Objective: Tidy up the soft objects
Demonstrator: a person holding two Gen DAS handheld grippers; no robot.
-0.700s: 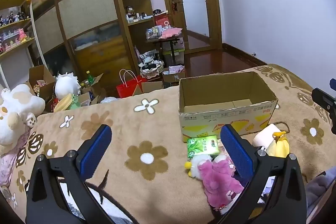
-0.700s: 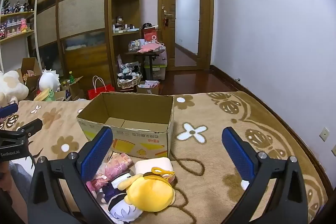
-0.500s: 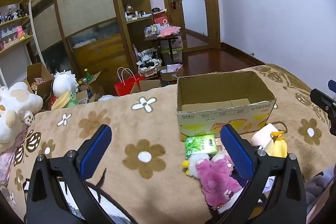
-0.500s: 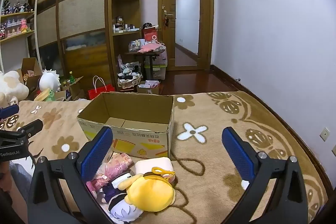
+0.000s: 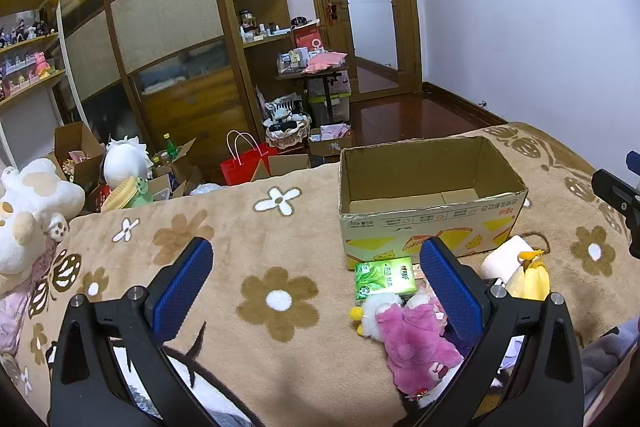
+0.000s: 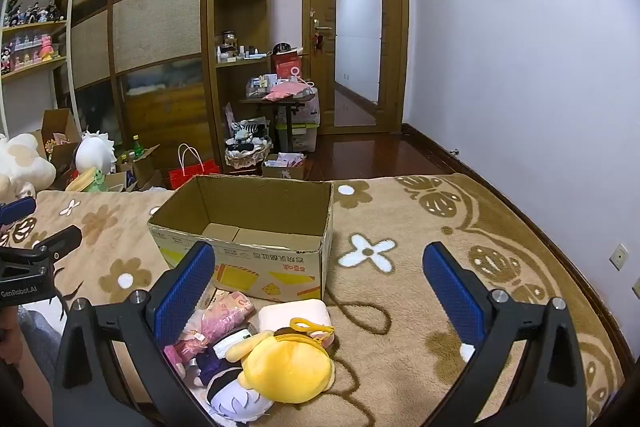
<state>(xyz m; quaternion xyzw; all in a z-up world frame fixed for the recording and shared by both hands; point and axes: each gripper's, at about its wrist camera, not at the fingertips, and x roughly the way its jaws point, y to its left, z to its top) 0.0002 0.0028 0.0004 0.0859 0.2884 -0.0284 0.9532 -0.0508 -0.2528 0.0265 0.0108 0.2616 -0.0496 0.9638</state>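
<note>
An empty cardboard box (image 5: 432, 223) (image 6: 248, 259) stands on a brown flowered blanket (image 5: 280, 227). In front of it lies a heap of soft things: a pink plush (image 5: 416, 343), a small white plush (image 5: 370, 313), a green tissue pack (image 5: 384, 277), a yellow plush (image 6: 288, 367), a white roll (image 6: 296, 311) and a pink packet (image 6: 218, 321). My left gripper (image 5: 316, 275) hovers open over the blanket left of the heap. My right gripper (image 6: 318, 279) is open above the heap's right side. Neither holds anything.
A large white plush (image 5: 28, 211) sits at the blanket's left edge. Beyond the bed are cardboard boxes, a red bag (image 5: 244, 167), a cluttered small table (image 5: 312, 75), wooden cupboards and a door. A wall runs along the right.
The left view has shifted slightly, so the box and heap sit a little further left and lower. The right view is unchanged. Both grippers stay open.
</note>
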